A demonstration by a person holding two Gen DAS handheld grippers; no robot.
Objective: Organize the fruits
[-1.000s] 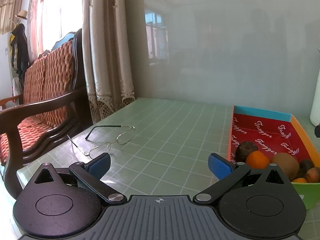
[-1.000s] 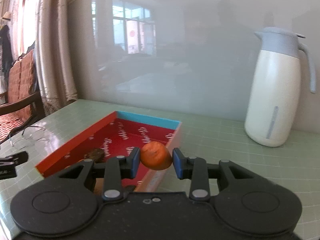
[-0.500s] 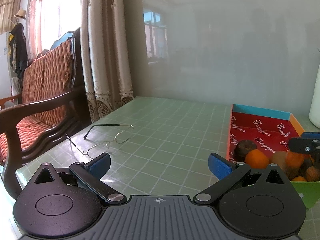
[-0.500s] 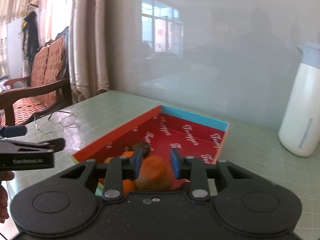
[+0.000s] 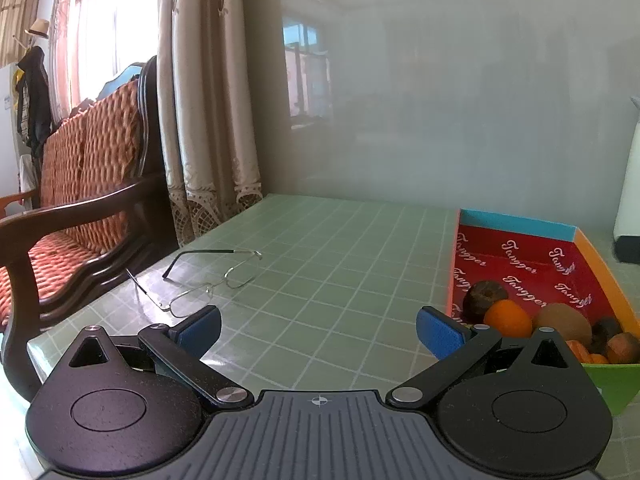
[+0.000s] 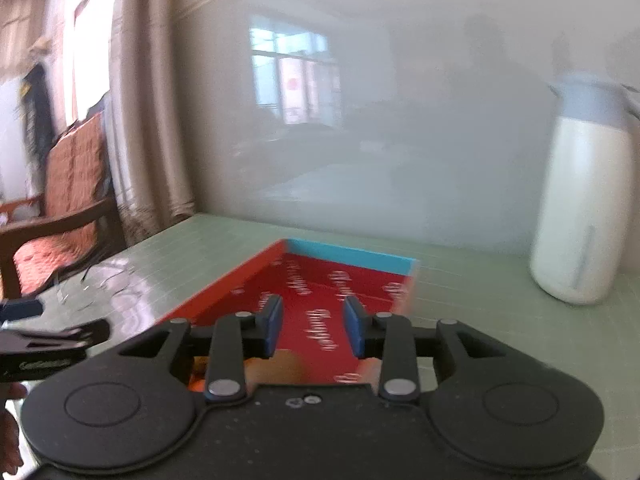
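Green gridded table (image 5: 320,280) fills the lower frame (curtain (image 5: 200,120) upper left); left gripper (image 5: 318,330) wide open, empty; right gripper (image 6: 314,330) jaws opening, nothing between.

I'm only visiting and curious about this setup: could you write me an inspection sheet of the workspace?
Surface: green tiled table, dry.
Job's things: red tray; fruit piled at its near end.
Clutter: glasses left of tray; white jug right of it.
Grippers: left gripper wide open, empty; right gripper over tray, jaws opening, nothing between them.
Cables: nothing seen.
Surroundings: wooden chair, curtain, grey wall.
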